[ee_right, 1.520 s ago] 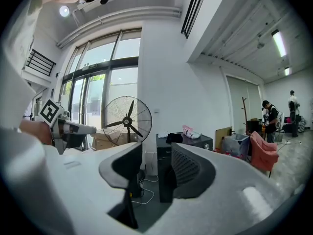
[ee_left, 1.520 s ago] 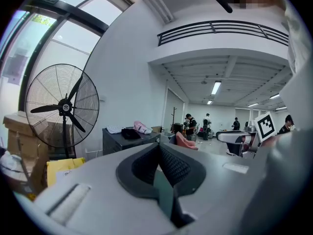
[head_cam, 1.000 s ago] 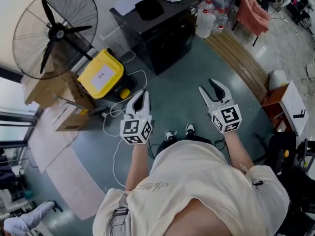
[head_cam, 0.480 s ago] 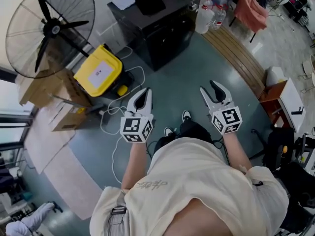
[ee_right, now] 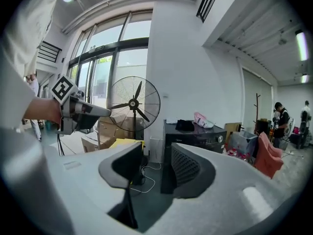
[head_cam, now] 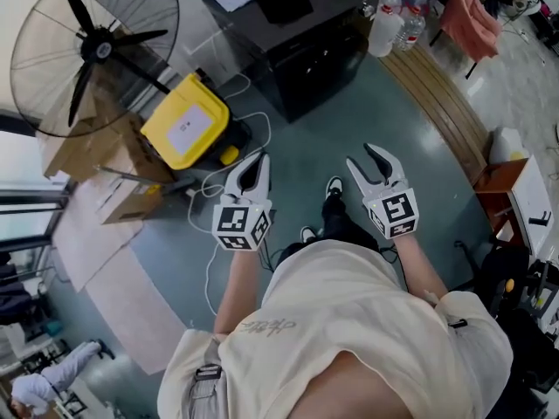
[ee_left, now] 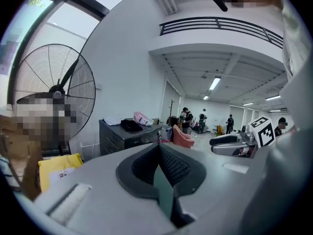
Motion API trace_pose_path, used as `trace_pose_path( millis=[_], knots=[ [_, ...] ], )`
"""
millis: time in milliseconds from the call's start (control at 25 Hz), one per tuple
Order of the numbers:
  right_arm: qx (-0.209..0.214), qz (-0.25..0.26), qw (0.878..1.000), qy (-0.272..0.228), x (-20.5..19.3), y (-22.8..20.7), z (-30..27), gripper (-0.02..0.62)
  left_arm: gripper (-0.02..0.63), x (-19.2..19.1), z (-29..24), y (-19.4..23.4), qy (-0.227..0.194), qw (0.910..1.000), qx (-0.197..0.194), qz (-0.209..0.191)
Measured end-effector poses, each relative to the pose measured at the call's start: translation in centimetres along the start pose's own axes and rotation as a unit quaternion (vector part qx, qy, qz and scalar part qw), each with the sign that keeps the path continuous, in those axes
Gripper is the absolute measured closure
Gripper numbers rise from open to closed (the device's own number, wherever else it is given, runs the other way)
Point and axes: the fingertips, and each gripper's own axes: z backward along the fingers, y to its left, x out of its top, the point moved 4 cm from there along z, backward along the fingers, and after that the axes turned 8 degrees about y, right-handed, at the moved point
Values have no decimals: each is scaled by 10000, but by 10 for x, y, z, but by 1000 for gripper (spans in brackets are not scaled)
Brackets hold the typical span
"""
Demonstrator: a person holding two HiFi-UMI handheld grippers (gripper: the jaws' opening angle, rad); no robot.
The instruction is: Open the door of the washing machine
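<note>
The washing machine [head_cam: 301, 55] is a black box at the top of the head view, with clothes and papers on its lid; its door looks closed. It also shows in the left gripper view as the washing machine [ee_left: 128, 137] and in the right gripper view as the washing machine [ee_right: 195, 133]. Both grippers hang in the air over the floor, well short of it. My left gripper [head_cam: 254, 166] has its jaws together with nothing between them, as its own view shows [ee_left: 159, 148]. My right gripper [head_cam: 368, 159] stands open and empty [ee_right: 156, 151].
A big standing fan [head_cam: 92, 51] is at the left, with a yellow bin [head_cam: 185, 125], cardboard boxes [head_cam: 87, 151] and loose white cables [head_cam: 218, 186] beneath it. Water bottles [head_cam: 384, 29] stand right of the machine. A small cabinet [head_cam: 515, 190] is at the right. People stand far back.
The person has stepped toward the machine and both grippers have moved forward and a little lower with them. Neither gripper's jaws have changed.
</note>
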Motion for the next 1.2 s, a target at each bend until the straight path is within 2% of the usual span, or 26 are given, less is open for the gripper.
trace_pose_path(
  millis=[240, 400, 560, 680, 920, 1200],
  knots=[
    [36, 83, 9996, -255, 28, -57, -52, 405, 589, 42, -54, 24, 28, 9994, 261, -216],
    [132, 22, 9993, -351, 41, -102, -77, 405, 589, 73, -93, 24, -61, 9991, 340, -253],
    [192, -197, 9986, -462, 39, -144, -99, 405, 589, 84, -122, 28, -144, 9992, 326, 160],
    [186, -521, 9976, -408, 31, -169, -113, 405, 589, 85, -133, 35, -69, 9982, 494, 322],
    [247, -762, 9965, -245, 21, -189, -134, 405, 589, 89, -143, 49, 86, 9960, 800, 390],
    [320, -672, 9969, -247, 33, -192, -156, 405, 589, 94, -157, 60, 54, 9961, 835, 288]
  ],
)
